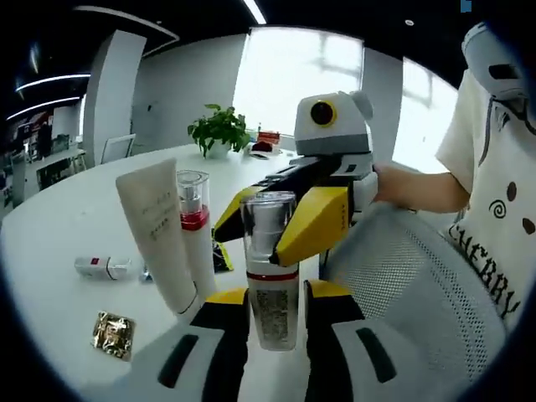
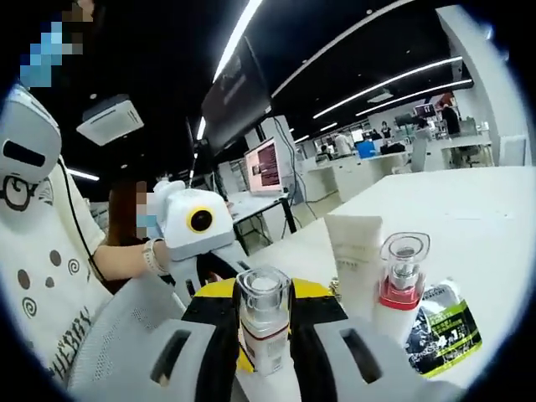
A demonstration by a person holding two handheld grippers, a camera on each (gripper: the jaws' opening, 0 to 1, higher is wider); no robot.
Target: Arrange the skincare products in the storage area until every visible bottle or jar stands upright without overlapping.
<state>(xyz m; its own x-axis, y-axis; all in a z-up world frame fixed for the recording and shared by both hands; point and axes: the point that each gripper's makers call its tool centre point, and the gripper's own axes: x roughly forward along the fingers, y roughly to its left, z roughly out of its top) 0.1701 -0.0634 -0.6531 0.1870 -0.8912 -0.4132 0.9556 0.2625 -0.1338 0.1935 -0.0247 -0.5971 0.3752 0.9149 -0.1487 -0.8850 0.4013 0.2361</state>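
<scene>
White round table (image 1: 50, 226) bears upright skincare bottles in office.

Clear-capped bottle (image 1: 270, 276): white body, red band under a transparent cap, printed label; upright, gripped from both sides between the tools' jaws, also seen in the right gripper view (image 2: 264, 322).
Cream tube (image 1: 159, 234): off-white, standing on its cap on the bench, leaning slightly.
Pump bottle (image 1: 194, 226): clear top, red collar, white body; upright just beside the tube.
Small white-and-red tube (image 1: 102, 267): lying flat on the bench, well apart.
</scene>
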